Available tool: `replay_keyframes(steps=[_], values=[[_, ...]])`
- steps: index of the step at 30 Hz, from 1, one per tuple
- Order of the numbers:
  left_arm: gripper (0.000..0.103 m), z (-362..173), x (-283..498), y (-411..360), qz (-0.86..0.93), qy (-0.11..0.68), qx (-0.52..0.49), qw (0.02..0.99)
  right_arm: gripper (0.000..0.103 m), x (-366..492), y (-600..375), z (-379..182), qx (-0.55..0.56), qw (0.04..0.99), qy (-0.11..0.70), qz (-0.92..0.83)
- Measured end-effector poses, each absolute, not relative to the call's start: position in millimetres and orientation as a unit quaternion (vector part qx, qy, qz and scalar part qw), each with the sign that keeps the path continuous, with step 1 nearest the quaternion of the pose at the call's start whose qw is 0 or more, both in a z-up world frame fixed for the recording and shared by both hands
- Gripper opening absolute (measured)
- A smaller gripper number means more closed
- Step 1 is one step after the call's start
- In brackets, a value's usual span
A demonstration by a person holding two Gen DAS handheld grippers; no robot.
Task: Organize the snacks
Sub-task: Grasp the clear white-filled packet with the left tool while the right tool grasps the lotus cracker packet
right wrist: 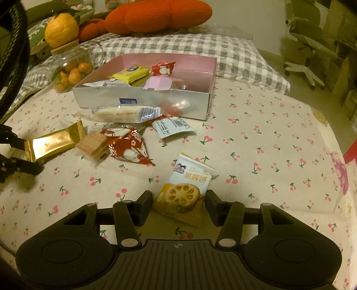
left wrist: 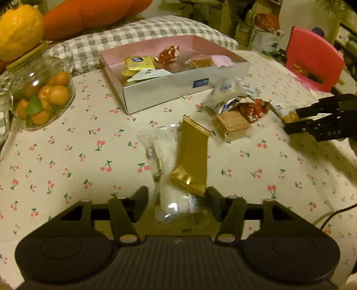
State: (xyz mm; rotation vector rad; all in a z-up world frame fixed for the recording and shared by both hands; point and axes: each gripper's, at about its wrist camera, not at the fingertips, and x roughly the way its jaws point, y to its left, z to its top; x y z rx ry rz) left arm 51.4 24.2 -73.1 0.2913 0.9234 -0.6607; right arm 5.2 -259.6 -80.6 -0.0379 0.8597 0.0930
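A silver box with a pink inside [left wrist: 160, 93] [right wrist: 142, 100] stands on the cherry-print cloth and holds several wrapped snacks. My left gripper [left wrist: 177, 196] [right wrist: 24, 155] is open around the near ends of a gold packet [left wrist: 191, 156] [right wrist: 53, 142] and a clear rice-cracker packet [left wrist: 166, 169]. My right gripper [right wrist: 178, 200] [left wrist: 292, 125] is open around the near end of a jam biscuit packet [right wrist: 185, 189] [left wrist: 283, 111] lying on the cloth. A loose pile with a wafer pack [left wrist: 232, 125] [right wrist: 94, 145] and a red packet [right wrist: 129, 147] lies between box and grippers.
A glass jar of small oranges [left wrist: 42, 93] [right wrist: 71, 71] lies on its side left of the box. A checked cushion [right wrist: 189, 51] and orange plush [right wrist: 156, 15] lie behind. A pink chair [left wrist: 312, 60] stands at the far right.
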Motion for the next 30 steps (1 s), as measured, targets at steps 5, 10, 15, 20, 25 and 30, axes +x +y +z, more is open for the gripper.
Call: replay_keyframes(steps=[5, 10, 15, 20, 25, 30], values=[[0.051, -74, 49, 10, -0.301, 0.422, 0.158, 0.841, 0.052, 8, -253, -81, -0.021, 0.909, 0.413, 0.049], [0.033, -69, 50, 12, -0.296, 0.433, 0.162, 0.836, 0.049, 10, -253, -79, -0.018, 0.906, 0.420, 0.050], [0.030, -66, 48, 22, -0.281, 0.442, 0.166, 0.835, 0.049, 9, -251, -76, -0.013, 0.904, 0.424, 0.052], [0.026, -59, 47, 33, -0.273, 0.450, 0.149, 0.837, 0.049, 8, -249, -68, 0.002, 0.905, 0.422, 0.056], [0.025, -50, 46, 41, -0.265, 0.448, 0.129, 0.844, 0.049, 5, -245, -58, 0.011, 0.908, 0.415, 0.060], [0.024, -42, 47, 49, -0.250, 0.444, 0.106, 0.854, 0.049, 4, -243, -52, 0.023, 0.907, 0.415, 0.060]])
